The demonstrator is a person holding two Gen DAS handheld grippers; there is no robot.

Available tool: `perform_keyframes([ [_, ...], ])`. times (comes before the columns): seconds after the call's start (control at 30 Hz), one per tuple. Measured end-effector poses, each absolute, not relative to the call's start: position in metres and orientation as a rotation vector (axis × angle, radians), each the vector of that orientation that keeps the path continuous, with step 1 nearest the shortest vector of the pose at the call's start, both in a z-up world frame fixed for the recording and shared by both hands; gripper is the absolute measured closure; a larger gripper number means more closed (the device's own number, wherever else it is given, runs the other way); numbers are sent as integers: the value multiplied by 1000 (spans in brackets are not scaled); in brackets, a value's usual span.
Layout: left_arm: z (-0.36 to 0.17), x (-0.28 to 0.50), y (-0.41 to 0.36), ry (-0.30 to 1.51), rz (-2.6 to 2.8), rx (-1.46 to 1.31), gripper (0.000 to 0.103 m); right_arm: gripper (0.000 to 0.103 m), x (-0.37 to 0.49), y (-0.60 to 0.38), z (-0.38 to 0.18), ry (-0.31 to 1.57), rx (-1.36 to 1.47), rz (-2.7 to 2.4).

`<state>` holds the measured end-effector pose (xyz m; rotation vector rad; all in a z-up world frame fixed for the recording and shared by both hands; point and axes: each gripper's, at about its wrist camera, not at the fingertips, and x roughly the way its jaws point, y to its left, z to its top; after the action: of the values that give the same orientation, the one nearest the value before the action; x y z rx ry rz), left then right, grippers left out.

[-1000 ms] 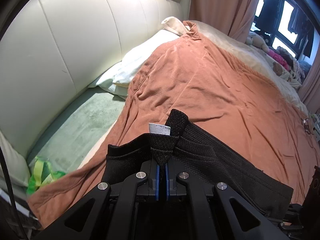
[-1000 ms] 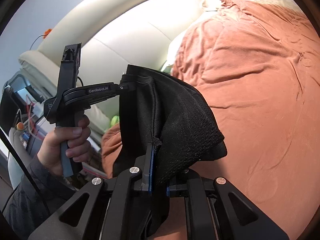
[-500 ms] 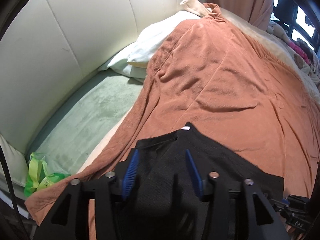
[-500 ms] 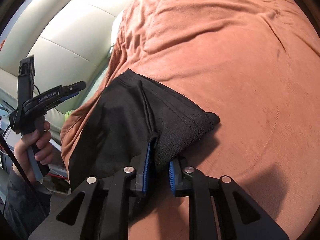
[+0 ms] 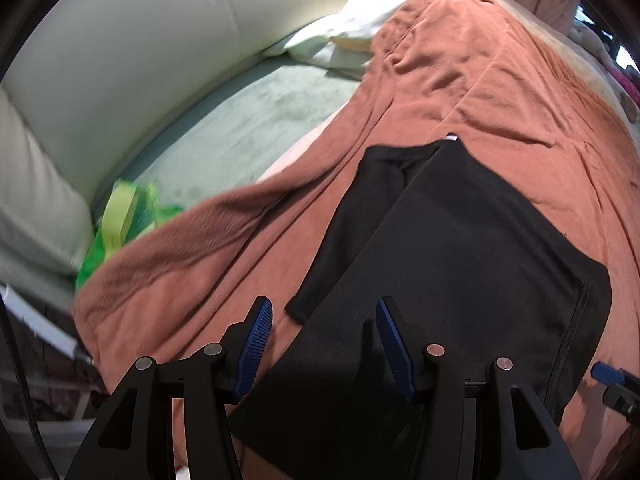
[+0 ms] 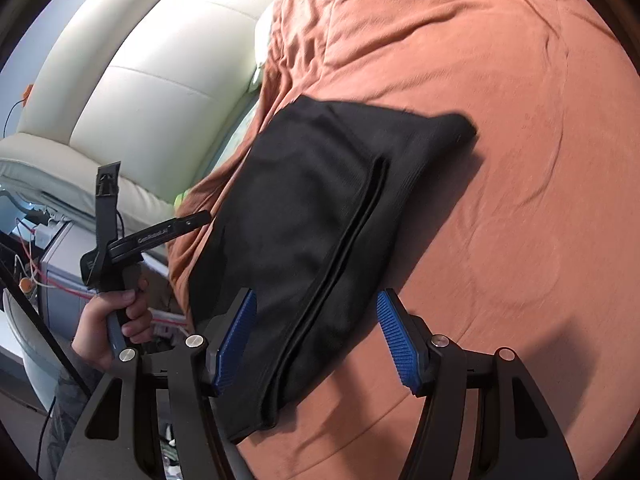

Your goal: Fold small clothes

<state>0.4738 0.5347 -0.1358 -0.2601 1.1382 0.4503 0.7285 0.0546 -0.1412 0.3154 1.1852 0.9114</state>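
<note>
One black garment (image 5: pixel 460 232), folded, is laid flat on the rust-orange blanket (image 5: pixel 500 92). Two grippers: left gripper (image 5: pixel 324 344) fingers spread; right gripper (image 6: pixel 316 344) fingers just opened. Garment lies between both pairs, unpinched. One hand (image 6: pixel 104 328) is shown only in the right view; green item (image 5: pixel 120 216) clearly only in the left.

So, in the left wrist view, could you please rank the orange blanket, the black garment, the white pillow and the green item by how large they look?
1. orange blanket
2. black garment
3. white pillow
4. green item

The pillow lies farther from the camera and partly under the blanket, so its rank over the green item is unsure.
</note>
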Motion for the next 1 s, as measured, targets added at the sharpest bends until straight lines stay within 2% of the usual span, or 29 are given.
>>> perform_keyframes([
  [0.2, -158, 450, 532, 1218, 464, -287, 47, 42, 701, 85, -165, 1259, 305, 929],
  [0.23, -162, 448, 531, 1228, 469, -282, 47, 44, 696, 92, -169, 1269, 298, 929],
  [0.3, -165, 444, 526, 1236, 470, -264, 47, 53, 688, 108, -177, 1292, 292, 935],
  [0.37, -166, 439, 520, 1232, 467, -242, 53, 62, 683, 122, -182, 1310, 295, 938],
  [0.43, -167, 436, 517, 1245, 473, -229, 75, 71, 683, 134, -184, 1318, 289, 928],
  [0.5, -167, 430, 516, 1264, 493, -208, 90, 89, 689, 145, -185, 1321, 288, 914],
  [0.57, -166, 421, 515, 1285, 505, -202, 94, 93, 695, 150, -183, 1315, 284, 904],
  [0.7, -165, 413, 511, 1324, 548, -154, 96, 93, 704, 160, -184, 1315, 267, 894],
  [0.77, -165, 407, 510, 1332, 574, -145, 96, 91, 706, 166, -186, 1337, 267, 884],
  [0.83, -164, 405, 506, 1327, 585, -132, 95, 83, 708, 162, -185, 1340, 248, 870],
  [0.87, -161, 403, 502, 1315, 590, -109, 95, 69, 709, 162, -182, 1326, 237, 865],
  [0.9, -160, 404, 499, 1311, 593, -98, 92, 48, 708, 163, -179, 1310, 234, 863],
  [0.97, -153, 404, 490, 1292, 573, -121, 79, 32, 708, 157, -170, 1272, 238, 852],
  [1.0, -150, 403, 485, 1282, 557, -139, 63, 32, 709, 154, -166, 1259, 242, 853],
])
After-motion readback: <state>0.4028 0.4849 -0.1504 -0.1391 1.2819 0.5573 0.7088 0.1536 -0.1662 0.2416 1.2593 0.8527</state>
